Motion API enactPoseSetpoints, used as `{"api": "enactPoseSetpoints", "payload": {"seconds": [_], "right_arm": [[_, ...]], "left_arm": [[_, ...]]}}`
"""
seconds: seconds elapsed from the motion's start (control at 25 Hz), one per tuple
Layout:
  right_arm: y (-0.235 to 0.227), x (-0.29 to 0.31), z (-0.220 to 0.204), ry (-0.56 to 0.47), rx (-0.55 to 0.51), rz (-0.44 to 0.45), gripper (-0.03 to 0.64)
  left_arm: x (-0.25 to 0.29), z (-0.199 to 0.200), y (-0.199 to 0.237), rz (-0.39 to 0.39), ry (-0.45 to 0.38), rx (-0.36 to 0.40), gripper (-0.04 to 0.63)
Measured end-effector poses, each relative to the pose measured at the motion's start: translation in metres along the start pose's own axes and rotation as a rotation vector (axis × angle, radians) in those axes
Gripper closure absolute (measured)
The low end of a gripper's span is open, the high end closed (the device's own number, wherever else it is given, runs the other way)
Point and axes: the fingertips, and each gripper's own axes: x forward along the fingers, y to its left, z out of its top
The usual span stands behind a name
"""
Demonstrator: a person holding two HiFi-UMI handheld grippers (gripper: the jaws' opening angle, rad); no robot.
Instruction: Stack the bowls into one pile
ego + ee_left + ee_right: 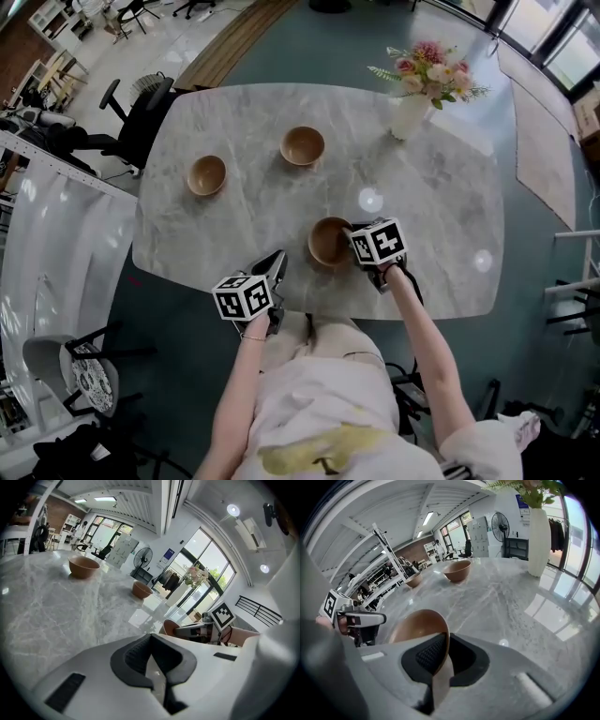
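Three brown wooden bowls sit apart on the grey marble table (441, 206). The near bowl (328, 242) (417, 625) rests close to the front edge, and my right gripper (350, 240) (443, 639) is shut on its right rim, one pad inside the bowl and one outside. The left bowl (206, 174) (83, 566) and the far bowl (302, 145) (141, 589) stand further back, untouched. My left gripper (277, 261) (151, 637) hovers at the table's front edge, left of the near bowl, its pads together and nothing between them.
A white vase of flowers (410, 114) (538, 534) stands at the back right of the table. A black office chair (141, 117) is beyond the table's left corner. The table's front edge runs just under both grippers.
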Motion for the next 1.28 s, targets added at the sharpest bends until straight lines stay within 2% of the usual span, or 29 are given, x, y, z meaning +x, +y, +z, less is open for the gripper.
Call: {"api": "enactPoseSetpoints", "payload": {"seconds": [0.48, 0.6, 0.8, 1.04, 1.28], "right_arm": [[0.012, -0.006, 0.043, -0.124, 0.035, 0.077, 0.598], [0.009, -0.008, 0.052, -0.143, 0.049, 0.043, 0.598], [0.015, -0.010, 0.077, -0.200, 0.067, 0.059, 0.598], [0.010, -0.009, 0.102, -0.262, 0.139, 0.047, 0.598], [-0.005, -0.001, 0.140, -0.325, 0.206, -0.004, 0.598]], "left_arm": [[-0.003, 0.029, 0.005, 0.026, -0.097, -0.006, 0.595], [-0.007, 0.040, 0.004, 0.027, -0.127, -0.008, 0.595], [-0.011, 0.060, 0.007, 0.044, -0.161, 0.000, 0.595], [-0.008, 0.077, 0.016, 0.045, -0.154, 0.001, 0.595], [0.003, 0.103, 0.029, 0.034, -0.154, -0.006, 0.595]]}}
